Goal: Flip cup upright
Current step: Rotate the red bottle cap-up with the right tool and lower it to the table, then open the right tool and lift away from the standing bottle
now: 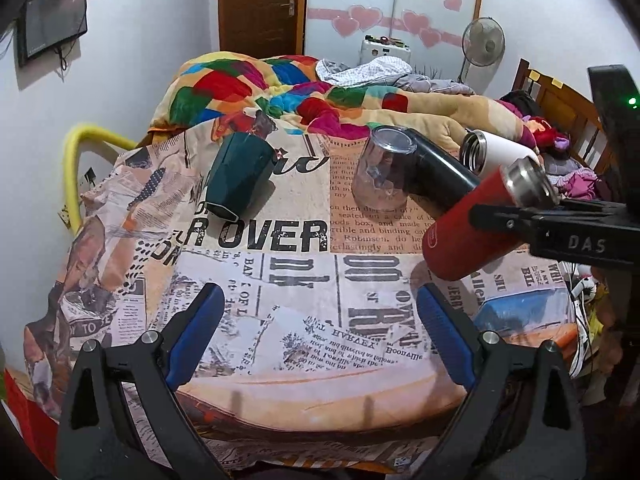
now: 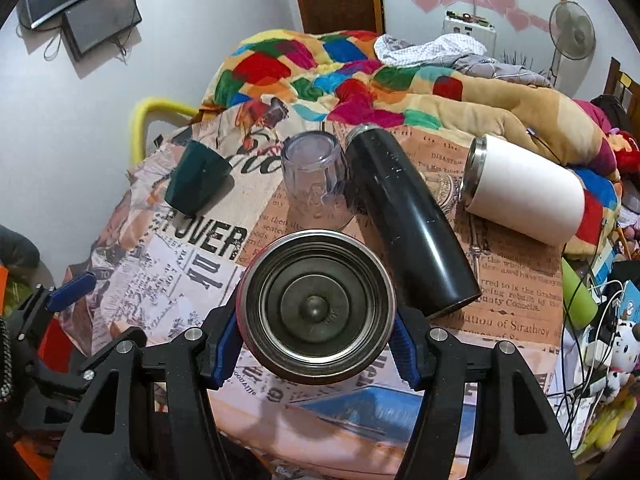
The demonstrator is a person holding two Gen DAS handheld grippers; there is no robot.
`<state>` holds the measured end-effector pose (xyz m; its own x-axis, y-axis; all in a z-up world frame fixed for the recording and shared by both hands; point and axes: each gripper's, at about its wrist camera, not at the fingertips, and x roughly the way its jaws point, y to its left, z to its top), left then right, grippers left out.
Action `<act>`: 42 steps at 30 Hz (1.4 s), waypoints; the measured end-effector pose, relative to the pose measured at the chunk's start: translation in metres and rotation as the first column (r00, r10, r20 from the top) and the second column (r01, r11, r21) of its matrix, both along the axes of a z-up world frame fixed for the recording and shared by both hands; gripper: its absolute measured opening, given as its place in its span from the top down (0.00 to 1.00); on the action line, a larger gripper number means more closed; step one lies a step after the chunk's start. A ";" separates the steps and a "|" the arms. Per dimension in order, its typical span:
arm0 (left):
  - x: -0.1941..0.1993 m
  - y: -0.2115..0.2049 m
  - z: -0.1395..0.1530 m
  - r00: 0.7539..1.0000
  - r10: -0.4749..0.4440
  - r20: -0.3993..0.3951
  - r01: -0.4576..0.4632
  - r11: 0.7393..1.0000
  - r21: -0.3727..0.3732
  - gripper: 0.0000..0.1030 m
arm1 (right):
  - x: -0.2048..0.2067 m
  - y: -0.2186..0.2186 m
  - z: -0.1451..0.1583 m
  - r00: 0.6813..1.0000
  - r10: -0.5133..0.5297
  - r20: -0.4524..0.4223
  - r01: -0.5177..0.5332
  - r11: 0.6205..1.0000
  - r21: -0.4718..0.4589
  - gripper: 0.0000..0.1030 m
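My right gripper [image 2: 316, 340] is shut on a red flask [image 1: 468, 232] and holds it tilted above the bed; its steel open mouth [image 2: 318, 312] faces the right wrist camera. My left gripper [image 1: 320, 344] is open and empty over the near part of the newspaper-print sheet [image 1: 280, 320]. A dark green cup [image 1: 238, 176] stands upside down at the left, also in the right wrist view [image 2: 194, 184]. A clear plastic cup [image 1: 382, 172] stands upside down in the middle. A black flask [image 2: 408, 220] and a white flask [image 2: 524, 192] lie on their sides.
A colourful blanket [image 1: 280, 88] is heaped at the far end of the bed. A yellow rail [image 1: 80, 160] runs along the left edge. Toys and cables [image 2: 600, 340] crowd the right side. A wooden headboard [image 1: 560, 112] stands at the right.
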<state>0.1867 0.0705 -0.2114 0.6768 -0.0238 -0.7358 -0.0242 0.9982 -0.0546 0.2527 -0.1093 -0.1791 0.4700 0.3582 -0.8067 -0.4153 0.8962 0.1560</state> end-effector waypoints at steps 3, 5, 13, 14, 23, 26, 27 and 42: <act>0.003 0.000 -0.003 1.000 0.001 -0.007 -0.001 1.000 0.002 0.06 | 0.004 0.004 -0.008 1.000 0.005 -0.016 -0.005 1.000 -0.016 0.43; 0.004 0.001 -0.006 1.000 0.001 -0.013 -0.001 1.000 0.000 0.06 | 0.006 0.007 -0.013 1.000 0.009 -0.028 -0.010 1.000 -0.021 0.42; 0.010 0.006 -0.011 1.000 0.008 -0.027 -0.009 1.000 -0.020 0.06 | 0.007 0.014 -0.013 1.000 0.025 -0.016 -0.025 1.000 -0.010 0.41; 0.010 0.007 -0.010 1.000 0.009 -0.026 -0.009 1.000 -0.022 0.06 | 0.007 0.013 -0.012 0.999 0.026 -0.023 -0.026 1.000 -0.002 0.40; -0.002 0.000 0.023 0.999 0.012 0.037 -0.011 1.000 -0.019 0.06 | -0.016 -0.002 0.022 0.999 0.024 0.041 -0.026 0.999 0.040 0.33; -0.015 -0.005 0.048 0.996 0.002 0.093 0.002 0.999 -0.041 0.06 | -0.035 -0.018 0.052 0.994 0.006 0.110 -0.015 0.997 0.077 0.33; -0.019 -0.007 0.055 0.994 0.000 0.110 0.005 0.999 -0.045 0.06 | -0.041 -0.022 0.061 0.991 -0.001 0.133 -0.011 0.996 0.087 0.33; -0.149 -0.044 0.202 0.834 -0.028 0.551 0.058 0.998 -0.038 0.06 | -0.194 -0.079 0.202 0.762 -0.167 0.626 0.000 0.966 0.258 0.17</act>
